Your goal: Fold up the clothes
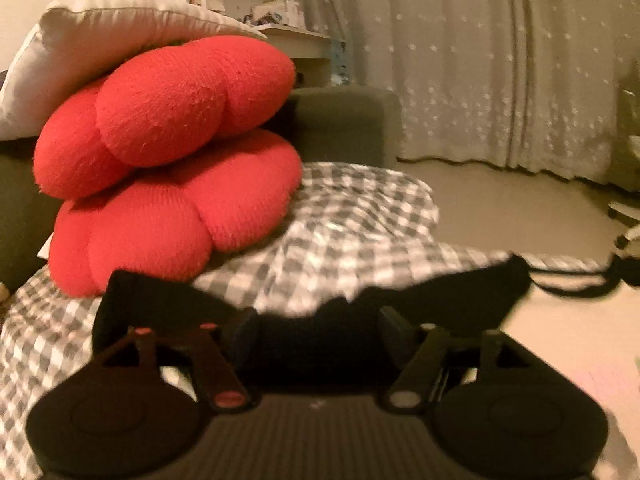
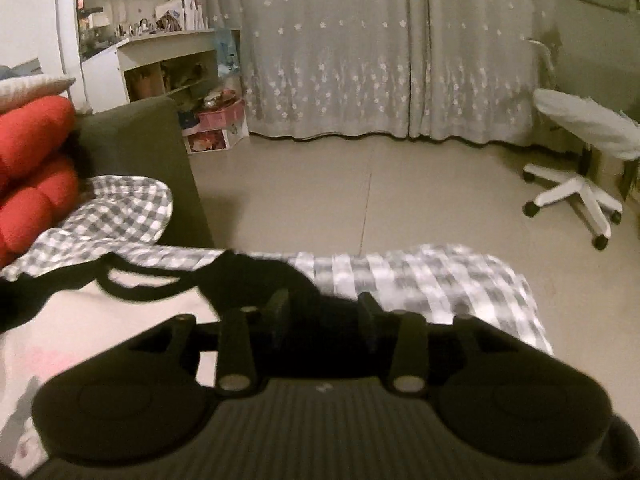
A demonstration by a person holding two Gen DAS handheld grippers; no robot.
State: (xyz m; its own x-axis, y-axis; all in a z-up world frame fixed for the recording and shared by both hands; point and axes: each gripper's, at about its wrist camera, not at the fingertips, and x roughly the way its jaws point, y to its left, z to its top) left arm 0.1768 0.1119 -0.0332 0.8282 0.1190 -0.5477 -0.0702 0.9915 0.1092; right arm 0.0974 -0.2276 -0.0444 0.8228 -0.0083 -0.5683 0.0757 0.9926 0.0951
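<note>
Left wrist camera looked along my left gripper (image 1: 316, 322), and I saw its two fingers (image 1: 244, 328) standing apart. Black cloth lay in the gap between them, but the fingers did not squeeze it. That cloth was a sleeve of the shirt (image 1: 576, 344). The shirt was pale with black sleeves and a black neck band. It lay flat on the checked blanket (image 1: 340, 240), low down and close to my gripper. The blanket was grey and white and it covered the sofa seat.

Two red cushions (image 1: 176, 160) sat one on top of the other at the left, on the blanket. A white pillow (image 1: 92, 40) leaned on top of them. The dark sofa arm (image 1: 344, 120) stood behind the cushions. A grey curtain (image 1: 480, 60) with little white stars hung at the back.

Right wrist camera showed my right gripper (image 2: 324, 314) with its fingers (image 2: 280, 308) apart too, but not as wide. The other black sleeve of the shirt (image 2: 120, 320) lay between and under them. I could not see them pinching it. The pale body of the shirt spread out to the left of that gripper, with the black neck band near the top. The checked blanket (image 2: 420, 276) ran off to the right, and a corner of it hung over the edge. Beyond it was the bare floor (image 2: 360, 184). A white chair (image 2: 576, 184) on wheels stood far off at the right. White shelves (image 2: 168, 52) full of small things stood by the curtain (image 2: 340, 40).
</note>
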